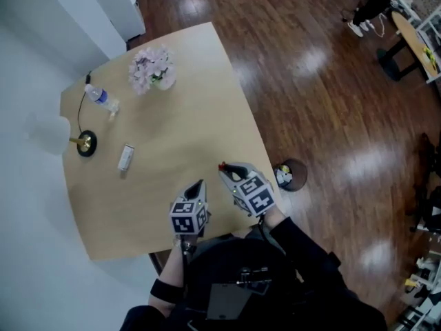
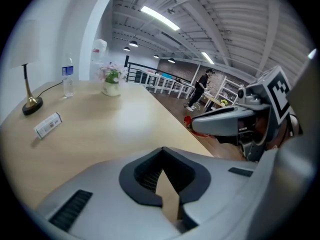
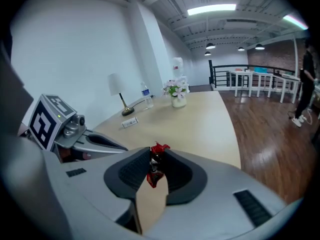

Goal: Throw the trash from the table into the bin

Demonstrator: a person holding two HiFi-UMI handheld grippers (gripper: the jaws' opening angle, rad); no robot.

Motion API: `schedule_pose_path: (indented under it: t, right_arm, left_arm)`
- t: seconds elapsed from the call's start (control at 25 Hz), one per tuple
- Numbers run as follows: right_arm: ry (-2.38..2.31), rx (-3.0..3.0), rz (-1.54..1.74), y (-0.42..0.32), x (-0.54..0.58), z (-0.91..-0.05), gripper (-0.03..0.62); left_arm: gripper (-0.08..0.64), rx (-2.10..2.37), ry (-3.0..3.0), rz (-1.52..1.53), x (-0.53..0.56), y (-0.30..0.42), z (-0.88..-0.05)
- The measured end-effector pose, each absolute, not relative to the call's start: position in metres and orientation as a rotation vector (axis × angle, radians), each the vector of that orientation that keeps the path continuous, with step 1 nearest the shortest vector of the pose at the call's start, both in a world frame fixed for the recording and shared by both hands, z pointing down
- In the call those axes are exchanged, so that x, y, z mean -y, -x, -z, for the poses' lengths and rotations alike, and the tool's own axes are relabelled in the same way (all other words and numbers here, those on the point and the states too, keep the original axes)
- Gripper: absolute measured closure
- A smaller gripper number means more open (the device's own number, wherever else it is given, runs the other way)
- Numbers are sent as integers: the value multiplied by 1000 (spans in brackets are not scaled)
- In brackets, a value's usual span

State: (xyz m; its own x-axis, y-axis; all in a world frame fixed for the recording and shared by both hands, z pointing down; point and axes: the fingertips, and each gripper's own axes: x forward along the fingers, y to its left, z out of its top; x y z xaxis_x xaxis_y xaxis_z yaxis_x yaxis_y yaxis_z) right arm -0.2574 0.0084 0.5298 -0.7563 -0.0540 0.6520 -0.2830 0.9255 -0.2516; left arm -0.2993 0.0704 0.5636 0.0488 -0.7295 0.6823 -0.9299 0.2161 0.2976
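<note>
My right tool (image 3: pixel 159 151) is clamped on a red wrapper (image 3: pixel 153 178), lifted off the desk (image 1: pixel 172 150) for the carry to the bin (image 1: pixel 289 176) on the floor beside it. My left tool (image 2: pixel 162 154) is closed and empty.

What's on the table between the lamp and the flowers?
A water bottle stands between the lamp and the flowers, seen in the head view and the left gripper view.
</note>
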Motion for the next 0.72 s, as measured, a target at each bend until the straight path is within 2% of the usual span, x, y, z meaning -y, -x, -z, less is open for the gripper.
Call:
schedule_pose_path:
  t: [0.72]
  right_arm:
    - [-791, 2307, -702, -4, 40, -549, 502]
  left_arm:
    - [552, 1293, -1990, -634, 23, 75, -570]
